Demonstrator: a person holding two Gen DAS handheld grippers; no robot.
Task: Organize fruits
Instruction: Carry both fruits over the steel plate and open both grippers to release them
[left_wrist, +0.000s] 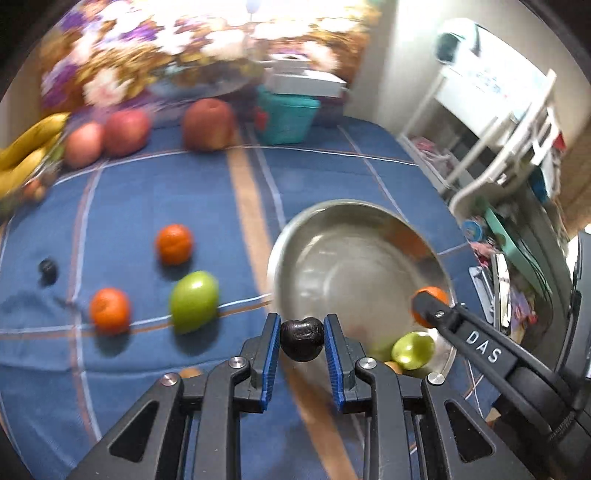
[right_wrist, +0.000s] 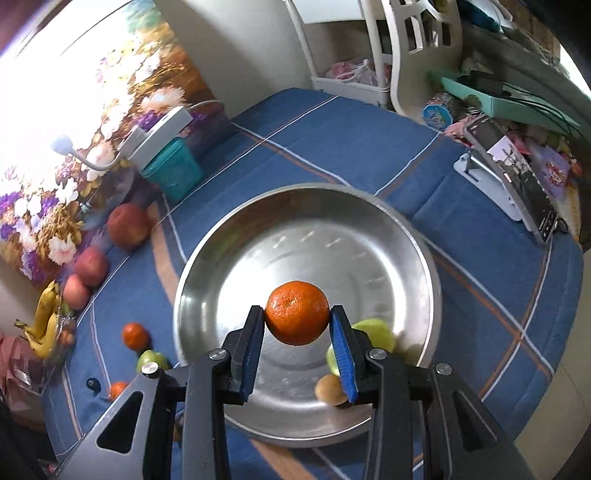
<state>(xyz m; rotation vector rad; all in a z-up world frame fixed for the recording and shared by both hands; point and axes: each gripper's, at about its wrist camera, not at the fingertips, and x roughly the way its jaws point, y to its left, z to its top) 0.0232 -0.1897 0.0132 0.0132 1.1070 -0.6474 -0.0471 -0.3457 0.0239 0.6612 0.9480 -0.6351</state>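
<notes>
Two grippers are each gripping one fruit. Nearest in the left wrist view, the left gripper (left_wrist: 301, 341) is pinching a dark plum (left_wrist: 301, 339) between its blue pads (left_wrist: 272, 354), the fingers drawn in narrow and touching the fruit on both sides, above the blue cloth (left_wrist: 147, 369) just beside the near rim of the metal bowl (left_wrist: 295, 266). In the right wrist view, the right gripper (right_wrist: 297, 332) is clamping a mandarin (right_wrist: 297, 312) between its fingers, set a little wider than the left pair, and is holding it over the inside of the bowl (right_wrist: 258, 229). The same gripper is showing at the bowl's right edge in the left view (left_wrist: 424, 304).

Inside the bowl, close to its near wall, a green fruit (right_wrist: 373, 332) and a small tan fruit (right_wrist: 330, 389) are lying just beside each other, partly hidden behind the right finger.

Out on the cloth left of the bowl, a green apple (left_wrist: 194, 301) is sitting between two more mandarins (left_wrist: 109, 311) (left_wrist: 174, 244), and a small dark fruit (left_wrist: 48, 270) is lying well apart to their left.

Farther back, three red apples (left_wrist: 208, 123) (left_wrist: 126, 131) (left_wrist: 84, 144) are lining the far edge of the cloth, with bananas (left_wrist: 29, 142) at the left and a teal box (left_wrist: 286, 114) to the right of the apples, under a white box (left_wrist: 306, 79), in front of a flowered board (left_wrist: 166, 44)
</notes>
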